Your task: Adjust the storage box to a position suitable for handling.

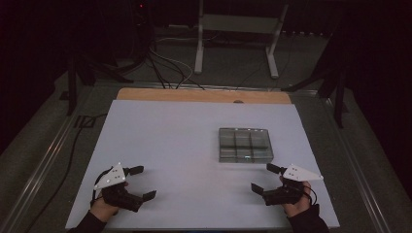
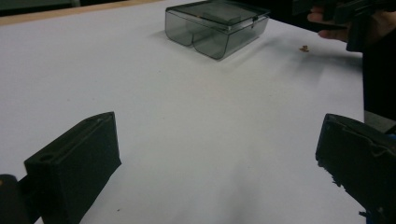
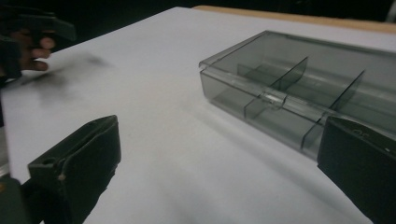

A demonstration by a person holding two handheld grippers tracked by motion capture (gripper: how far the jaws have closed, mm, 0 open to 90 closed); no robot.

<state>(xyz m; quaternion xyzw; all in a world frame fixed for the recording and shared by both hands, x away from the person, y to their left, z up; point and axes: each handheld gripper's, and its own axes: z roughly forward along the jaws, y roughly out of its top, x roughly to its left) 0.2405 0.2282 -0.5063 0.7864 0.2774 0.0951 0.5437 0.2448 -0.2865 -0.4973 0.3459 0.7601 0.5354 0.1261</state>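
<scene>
A clear grey plastic box [image 1: 244, 144] with a shut lid and inner dividers lies on the white table sheet [image 1: 175, 145], right of centre. In the left gripper view the box [image 2: 215, 26] sits far off; in the right gripper view the box [image 3: 308, 98] is close, its front latch facing me. My left gripper [image 1: 142, 182] rests at the front left with its jaws wide apart and nothing between them. At the front right, just in front of the box, my right gripper [image 1: 265, 178] is open and holds nothing. My own gripper [image 2: 219, 158] frames bare sheet, as does my right one [image 3: 219, 163].
A small brown speck [image 2: 304, 48] lies on the sheet near the right hand. A wooden strip [image 1: 204, 95] borders the table's far edge. Beyond it stand a white frame [image 1: 238, 34] and cables [image 1: 165, 68] on the floor. Metal rails run along both sides.
</scene>
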